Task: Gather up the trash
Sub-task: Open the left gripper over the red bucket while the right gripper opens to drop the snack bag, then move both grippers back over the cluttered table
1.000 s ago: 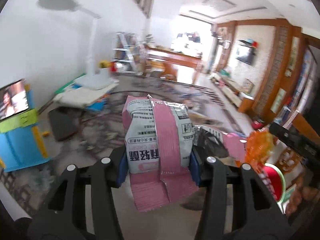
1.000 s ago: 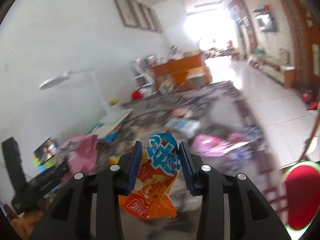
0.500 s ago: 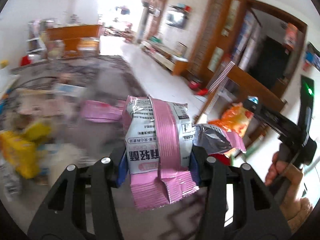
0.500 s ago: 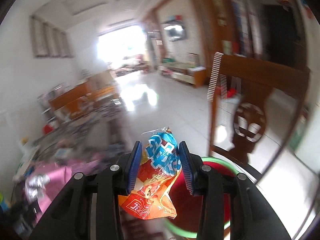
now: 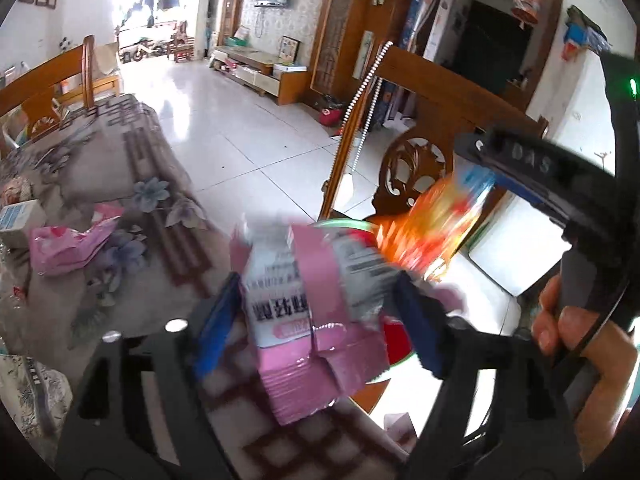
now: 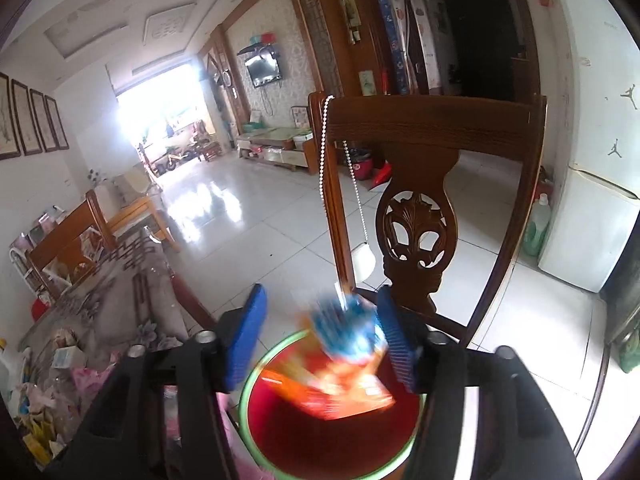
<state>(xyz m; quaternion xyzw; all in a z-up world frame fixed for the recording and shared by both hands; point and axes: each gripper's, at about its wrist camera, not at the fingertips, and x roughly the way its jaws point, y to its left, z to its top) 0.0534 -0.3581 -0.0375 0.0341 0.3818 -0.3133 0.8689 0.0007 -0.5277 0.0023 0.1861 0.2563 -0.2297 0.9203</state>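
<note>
My left gripper (image 5: 316, 320) has its jaws spread wide around a pink and white snack wrapper (image 5: 308, 316), which is blurred between the blue pads and looks loose. My right gripper (image 6: 320, 336) is open, and an orange and blue chip bag (image 6: 344, 364) is blurred, dropping from it above a red bin with a green rim (image 6: 328, 432). The chip bag (image 5: 432, 228) and the right gripper (image 5: 532, 176) also show in the left wrist view, over the bin's green rim (image 5: 340, 224).
A carved wooden chair (image 6: 420, 208) stands just behind the bin, with a bead chain hanging on it. A table with a floral cloth (image 5: 132, 184) holds more wrappers, a pink bag (image 5: 72, 244) and a small box. A white fridge (image 6: 592, 152) is at right.
Both grippers swung right from the table to the bin by the chair. Both jaws opened; the chip bag is falling and the pink wrapper has come loose.
</note>
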